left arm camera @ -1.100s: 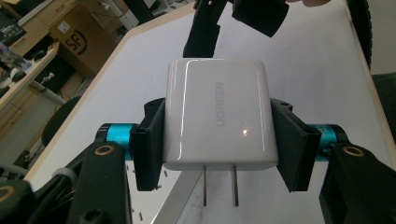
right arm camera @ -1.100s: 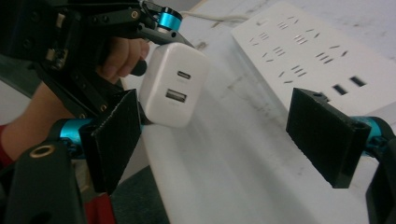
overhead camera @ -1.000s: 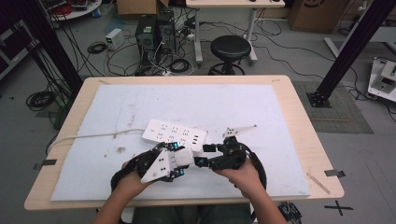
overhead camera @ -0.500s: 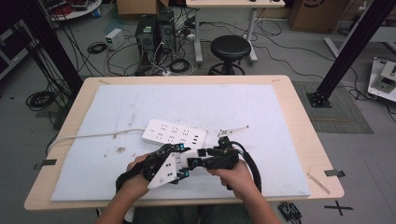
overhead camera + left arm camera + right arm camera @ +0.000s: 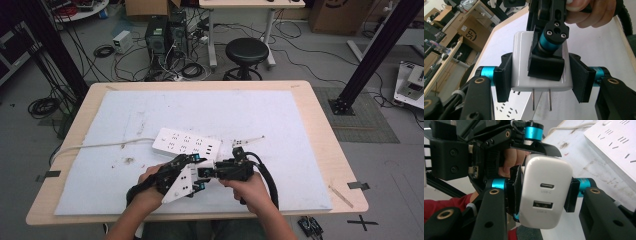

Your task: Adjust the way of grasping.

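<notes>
Two grippers clamped one white charger (image 5: 540, 62) above the mat's near edge: left gripper (image 5: 541, 75) squeezed its sides, right gripper (image 5: 544, 192) had just been closing onto it, pads touching both faces. Prongs (image 5: 541, 100) pointed toward the power strip (image 5: 186, 144) just beyond. Handover looked underway; best to confirm the right grip was firm before loosening the left, keeping prongs square.

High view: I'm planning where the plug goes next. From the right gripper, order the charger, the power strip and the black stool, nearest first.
1. The white charger, held between both grippers, right at the right gripper.
2. The power strip, lying on the white mat just beyond, up and left.
3. The black stool, on the floor past the table's far edge.
</notes>
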Demonstrator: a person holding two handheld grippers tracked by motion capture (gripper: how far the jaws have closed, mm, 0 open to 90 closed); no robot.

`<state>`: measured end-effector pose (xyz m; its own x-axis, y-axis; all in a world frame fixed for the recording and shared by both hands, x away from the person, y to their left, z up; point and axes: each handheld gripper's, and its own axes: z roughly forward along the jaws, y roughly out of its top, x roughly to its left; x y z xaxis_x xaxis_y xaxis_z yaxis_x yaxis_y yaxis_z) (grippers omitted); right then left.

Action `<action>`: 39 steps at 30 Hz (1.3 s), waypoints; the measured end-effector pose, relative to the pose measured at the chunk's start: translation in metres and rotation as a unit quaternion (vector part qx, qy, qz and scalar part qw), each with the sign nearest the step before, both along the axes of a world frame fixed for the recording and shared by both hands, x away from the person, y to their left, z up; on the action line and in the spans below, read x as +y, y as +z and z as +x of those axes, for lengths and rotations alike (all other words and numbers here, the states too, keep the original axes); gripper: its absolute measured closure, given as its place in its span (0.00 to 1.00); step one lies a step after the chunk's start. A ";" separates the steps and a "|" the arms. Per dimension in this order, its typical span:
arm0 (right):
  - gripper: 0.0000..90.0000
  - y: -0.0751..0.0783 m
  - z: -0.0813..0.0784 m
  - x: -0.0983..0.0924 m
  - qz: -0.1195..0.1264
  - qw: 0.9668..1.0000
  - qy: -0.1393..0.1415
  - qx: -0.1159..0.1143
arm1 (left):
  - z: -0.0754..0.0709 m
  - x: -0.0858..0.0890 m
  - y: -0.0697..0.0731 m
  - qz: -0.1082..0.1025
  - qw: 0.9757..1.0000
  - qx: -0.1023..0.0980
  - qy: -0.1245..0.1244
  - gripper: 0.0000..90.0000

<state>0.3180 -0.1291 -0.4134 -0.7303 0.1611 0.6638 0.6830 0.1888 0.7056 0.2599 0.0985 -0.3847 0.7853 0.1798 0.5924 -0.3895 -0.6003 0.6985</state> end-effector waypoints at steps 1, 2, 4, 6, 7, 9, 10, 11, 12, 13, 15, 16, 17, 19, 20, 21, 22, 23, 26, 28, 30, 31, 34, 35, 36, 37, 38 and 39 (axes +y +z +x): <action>0.66 0.000 0.001 0.000 0.002 1.000 0.001 0.000 | 0.000 -0.001 -0.001 0.001 1.000 -0.004 0.001 0.47; 0.67 -0.001 0.001 0.000 0.001 1.000 0.001 0.002 | 0.000 -0.001 0.000 0.004 1.000 -0.004 0.001 0.47; 0.68 -0.001 0.001 0.000 0.000 1.000 0.001 0.007 | 0.000 -0.001 -0.001 0.004 1.000 -0.002 0.002 0.47; 0.69 0.000 0.002 -0.001 0.000 1.000 0.000 0.007 | 0.002 -0.001 -0.002 0.002 1.000 0.002 0.006 0.47; 0.69 -0.001 0.003 -0.001 -0.001 1.000 -0.004 0.008 | 0.003 -0.002 -0.002 0.003 1.000 0.003 0.009 0.47; 0.70 0.000 0.004 0.000 -0.004 1.000 -0.005 0.010 | 0.004 -0.002 -0.002 0.000 1.000 0.010 0.016 0.46; 0.70 0.000 0.004 -0.001 -0.004 1.000 -0.011 0.007 | 0.005 -0.001 -0.001 -0.004 1.000 0.019 0.019 0.44; 0.70 0.000 0.005 -0.001 -0.003 1.000 -0.010 0.009 | 0.005 -0.001 -0.001 -0.010 0.999 0.023 0.028 0.41; 0.70 0.000 0.005 -0.002 -0.004 1.000 -0.014 0.010 | 0.006 0.000 0.000 -0.015 0.999 0.026 0.033 0.36; 0.70 0.001 0.005 -0.003 -0.006 1.000 -0.020 0.009 | 0.006 0.001 0.001 -0.018 0.999 0.031 0.033 0.34; 0.70 0.002 0.006 -0.006 -0.002 1.000 -0.027 0.010 | 0.005 0.003 0.002 -0.022 0.999 0.032 0.038 0.31; 0.70 0.003 0.006 -0.008 -0.002 1.000 -0.027 0.011 | 0.004 0.004 0.003 -0.023 0.999 0.033 0.036 0.28; 0.70 0.003 0.006 -0.008 -0.002 1.000 -0.027 0.011 | 0.004 0.004 0.003 -0.023 0.999 0.033 0.036 0.28; 0.70 0.006 0.007 -0.013 -0.006 0.999 -0.034 0.001 | 0.001 0.010 0.009 -0.032 0.998 0.031 0.033 0.28; 0.70 0.006 0.007 -0.014 -0.006 0.999 -0.035 0.000 | 0.001 0.012 0.010 -0.033 0.998 0.038 0.034 0.28; 0.70 0.007 0.007 -0.015 -0.006 0.999 -0.038 -0.002 | 0.001 0.015 0.013 -0.040 0.998 0.044 0.033 0.28; 0.70 0.008 0.007 -0.017 -0.007 0.999 -0.039 -0.006 | 0.001 0.018 0.016 -0.044 0.997 0.051 0.031 0.28; 0.70 0.009 0.007 -0.018 -0.009 0.999 -0.041 -0.009 | 0.001 0.021 0.018 -0.046 0.997 0.055 0.031 0.28; 0.70 0.012 0.006 -0.022 -0.013 0.999 -0.048 -0.016 | 0.003 0.029 0.025 -0.053 0.995 0.068 0.040 0.28; 0.70 0.013 0.006 -0.023 -0.016 0.998 -0.049 -0.022 | 0.005 0.037 0.032 -0.062 0.994 0.076 0.053 0.26; 0.70 0.015 0.006 -0.024 -0.018 0.998 -0.051 -0.027 | 0.008 0.045 0.039 -0.073 0.992 0.082 0.066 0.24; 0.70 0.016 0.006 -0.025 -0.018 0.998 -0.050 -0.030 | 0.010 0.049 0.041 -0.078 0.991 0.084 0.074 0.24; 0.70 0.017 0.006 -0.028 -0.021 0.998 -0.054 -0.036 | 0.017 0.065 0.049 -0.098 0.986 0.092 0.100 0.21; 0.70 0.018 0.006 -0.028 -0.025 0.997 -0.057 -0.035 | 0.019 0.070 0.051 -0.101 0.985 0.096 0.105 0.20; 0.70 0.018 0.007 -0.029 -0.027 0.997 -0.057 -0.037 | 0.021 0.074 0.053 -0.103 0.983 0.100 0.111 0.19; 0.70 0.018 0.007 -0.029 -0.027 0.997 -0.057 -0.037 | 0.021 0.074 0.053 -0.103 0.983 0.100 0.111 0.19; 0.70 0.018 0.007 -0.029 -0.029 0.997 -0.058 -0.038 | 0.027 0.083 0.057 -0.105 0.980 0.104 0.131 0.19; 0.70 0.019 0.008 -0.031 -0.033 0.997 -0.062 -0.041 | 0.030 0.088 0.059 -0.102 0.979 0.107 0.141 0.19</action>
